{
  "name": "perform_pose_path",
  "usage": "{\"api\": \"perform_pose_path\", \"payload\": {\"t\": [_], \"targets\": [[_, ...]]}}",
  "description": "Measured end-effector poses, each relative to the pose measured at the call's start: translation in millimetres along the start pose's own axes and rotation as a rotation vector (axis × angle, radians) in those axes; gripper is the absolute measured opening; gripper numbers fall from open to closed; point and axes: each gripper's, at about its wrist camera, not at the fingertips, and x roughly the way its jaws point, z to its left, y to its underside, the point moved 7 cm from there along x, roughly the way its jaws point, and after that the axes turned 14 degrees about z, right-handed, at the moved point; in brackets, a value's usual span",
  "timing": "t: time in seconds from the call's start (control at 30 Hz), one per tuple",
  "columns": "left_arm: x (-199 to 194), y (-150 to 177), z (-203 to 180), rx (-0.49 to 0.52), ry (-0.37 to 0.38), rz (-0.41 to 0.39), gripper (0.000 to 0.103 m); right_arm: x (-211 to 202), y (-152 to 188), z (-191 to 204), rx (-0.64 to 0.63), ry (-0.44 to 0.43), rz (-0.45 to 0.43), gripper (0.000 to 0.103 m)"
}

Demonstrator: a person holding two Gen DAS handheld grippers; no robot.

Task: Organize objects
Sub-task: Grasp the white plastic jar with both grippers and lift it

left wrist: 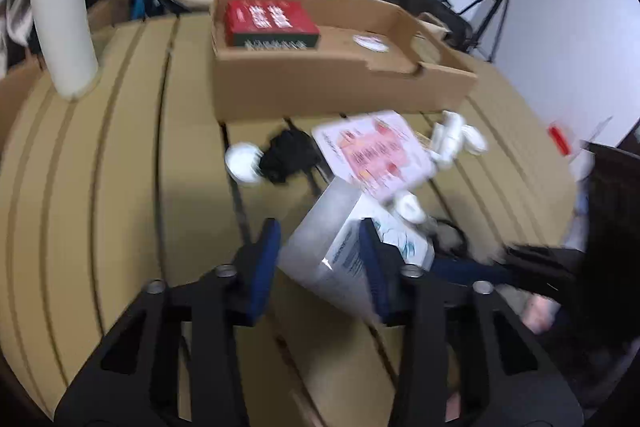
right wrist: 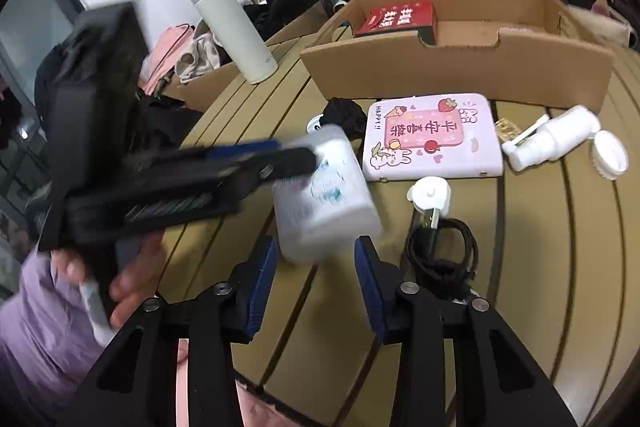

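Both at the white box (right wrist: 324, 195): left tool (left wrist: 318, 259) grip unclear, right tool (right wrist: 316, 259) apart.

The pink tin (right wrist: 432, 137), near the tray's (right wrist: 460, 75) front wall on the table, reads "HAPPY!!" along one short edge; its middle panel bears large Chinese characters. The red box (right wrist: 396, 17) in the tray's far corner carries white Chinese characters, too blurred to read.

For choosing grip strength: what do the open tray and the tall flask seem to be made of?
The open tray looks like plain brown corrugated cardboard: matte, with cut notches and folded walls. The tall flask seems painted metal, possibly plastic: smooth pale satin body, grey cap; the look leaves this open.
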Motion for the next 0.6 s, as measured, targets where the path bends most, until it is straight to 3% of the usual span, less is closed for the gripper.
{"api": "perform_pose_path", "payload": {"t": [0.1, 0.2, 0.3, 0.37, 0.4, 0.47, 0.6], "targets": [[-5, 31, -13, -0.060, 0.074, 0.022, 0.029, -3, 2, -7, -0.001, 0.032, 0.001, 0.043], [-12, 60, -39, -0.046, 0.120, 0.008, 0.029, -18, 13, -13, -0.012, 0.053, -0.005, 0.043], [-23, 67, -43, -0.074, 0.084, -0.048, 0.036, -29, 18, -19, 0.003, 0.046, -0.009, 0.043], [-20, 61, -35, -0.114, 0.079, -0.057, 0.051, -30, 16, -22, 0.020, 0.040, -0.003, 0.043], [-15, 58, -33, -0.127, 0.106, -0.039, 0.051, -26, 14, -21, 0.012, 0.022, 0.006, 0.043], [-1, 59, -31, -0.175, 0.084, 0.013, 0.050, -19, 10, -22, 0.013, 0.031, 0.010, 0.043], [-5, 77, -43, -0.190, 0.079, -0.031, 0.043, -22, 23, -10, -0.008, 0.035, 0.041, 0.033]]}}
